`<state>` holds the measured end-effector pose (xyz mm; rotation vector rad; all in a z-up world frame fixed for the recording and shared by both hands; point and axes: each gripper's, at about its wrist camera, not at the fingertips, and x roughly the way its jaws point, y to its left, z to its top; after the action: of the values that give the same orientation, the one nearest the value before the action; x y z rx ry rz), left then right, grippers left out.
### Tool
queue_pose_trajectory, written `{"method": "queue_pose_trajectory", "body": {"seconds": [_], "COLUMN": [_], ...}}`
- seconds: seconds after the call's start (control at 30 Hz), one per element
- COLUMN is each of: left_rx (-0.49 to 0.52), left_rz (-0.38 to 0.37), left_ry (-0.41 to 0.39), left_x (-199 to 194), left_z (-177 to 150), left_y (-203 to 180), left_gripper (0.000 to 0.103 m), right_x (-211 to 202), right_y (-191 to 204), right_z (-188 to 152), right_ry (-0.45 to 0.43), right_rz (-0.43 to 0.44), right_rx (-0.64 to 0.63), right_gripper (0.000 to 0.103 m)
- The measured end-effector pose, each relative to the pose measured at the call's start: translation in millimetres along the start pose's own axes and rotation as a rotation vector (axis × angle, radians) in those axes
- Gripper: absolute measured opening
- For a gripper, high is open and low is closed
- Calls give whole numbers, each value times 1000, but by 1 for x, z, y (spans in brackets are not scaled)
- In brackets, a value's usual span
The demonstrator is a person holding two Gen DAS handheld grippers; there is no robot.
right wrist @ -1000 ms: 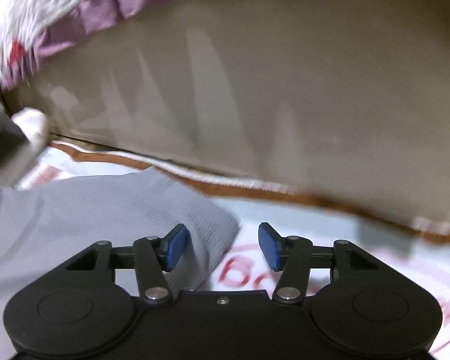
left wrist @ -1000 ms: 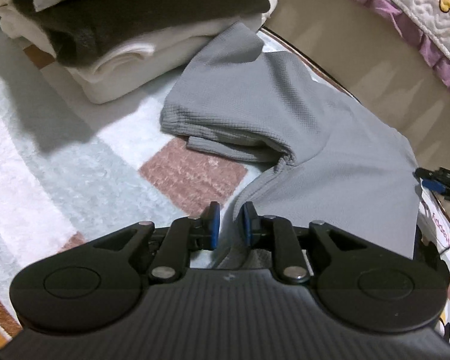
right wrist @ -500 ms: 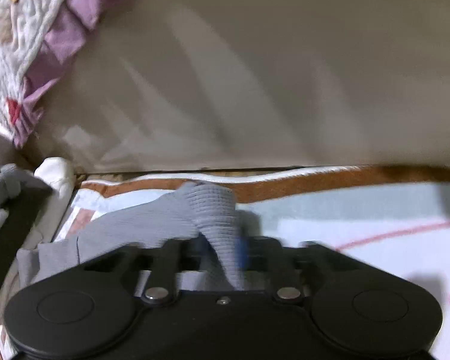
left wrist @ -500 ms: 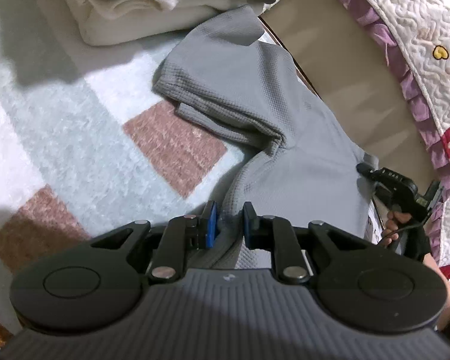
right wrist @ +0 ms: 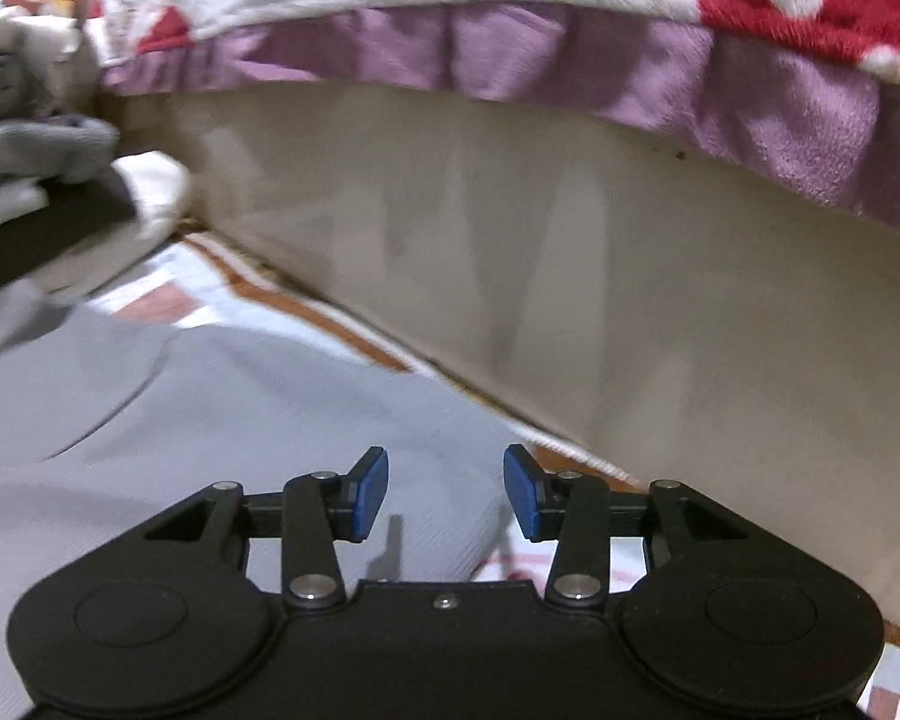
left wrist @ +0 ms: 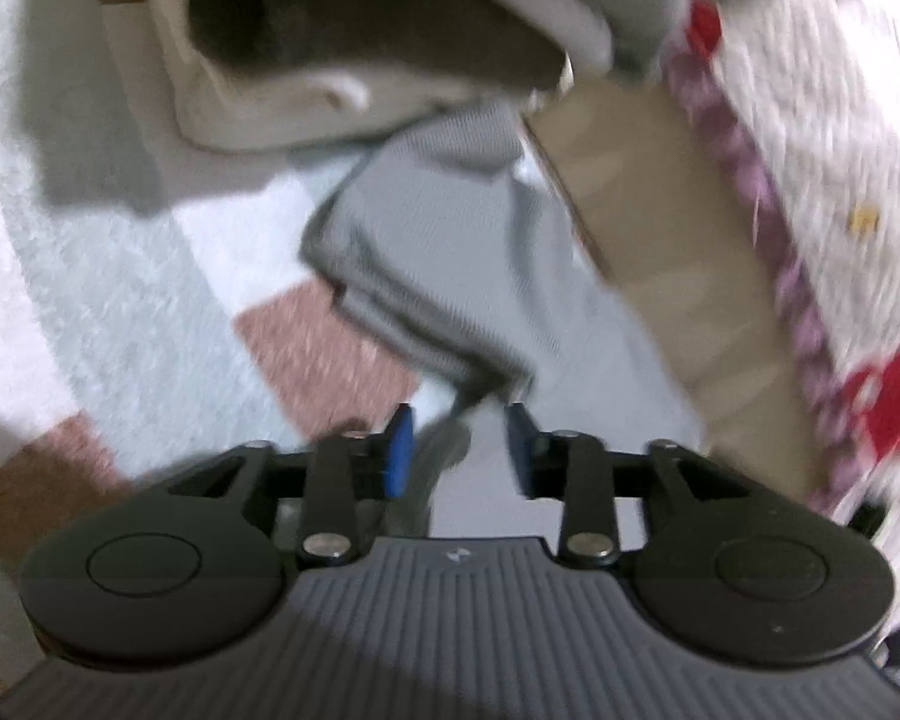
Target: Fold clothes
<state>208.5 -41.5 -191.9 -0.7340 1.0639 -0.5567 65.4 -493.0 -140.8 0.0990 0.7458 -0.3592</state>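
Observation:
A grey waffle-knit shirt [left wrist: 450, 252] lies on the patterned rug, one sleeve folded over near the stack of clothes. It also shows in the right wrist view [right wrist: 222, 408], spread flat under the gripper. My left gripper [left wrist: 459, 450] is open just above the shirt's folded edge, nothing between its blue pads. My right gripper [right wrist: 444, 492] is open over the shirt's corner near the bed base, holding nothing. The left wrist view is blurred.
A stack of folded clothes [left wrist: 342, 42], white, dark grey and light grey, stands at the back left, also in the right wrist view [right wrist: 42, 192]. The beige bed base [right wrist: 570, 276] with a purple-frilled quilt [right wrist: 510, 54] runs along the right. The rug [left wrist: 120, 312] extends left.
Both grippers were shut on the grey shirt half a second ago and have opened, letting it go. The shirt now lies flat. Both grippers have shifted and the left view is motion-blurred.

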Motion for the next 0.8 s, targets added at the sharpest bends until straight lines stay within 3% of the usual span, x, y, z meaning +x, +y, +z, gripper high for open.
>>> {"method": "queue_pose_trajectory", "body": {"seconds": [0.13, 0.27, 0.47, 0.5, 0.53, 0.57, 0.67, 0.8], "left_rx": [-145, -186, -144, -132, -78, -5, 212, 708], "left_rz": [35, 9, 43, 49, 76, 112, 221, 269], "left_ry": [-19, -38, -109, -119, -130, -140, -169, -324], "left_x": [21, 31, 48, 52, 54, 56, 62, 52], "left_z": [15, 12, 22, 24, 24, 22, 18, -16], "left_y": [9, 7, -7, -10, -17, -24, -47, -98], "left_gripper": [48, 49, 49, 44, 40, 8, 5, 5], "right_x": [-17, -35, -57, -59, -61, -62, -59, -45], "right_y": [11, 46, 78, 79, 80, 80, 87, 98], "right_z": [-13, -24, -34, -35, -37, -38, -39, -33], "right_ry": [17, 44, 44, 44, 41, 36, 29, 47], "right_rz": [114, 196, 302, 311, 318, 324, 328, 357], "right_rx": [-28, -157, -283, -290, -296, -302, -313, -278], "right_gripper": [48, 48, 49, 49, 49, 49, 49, 49]}}
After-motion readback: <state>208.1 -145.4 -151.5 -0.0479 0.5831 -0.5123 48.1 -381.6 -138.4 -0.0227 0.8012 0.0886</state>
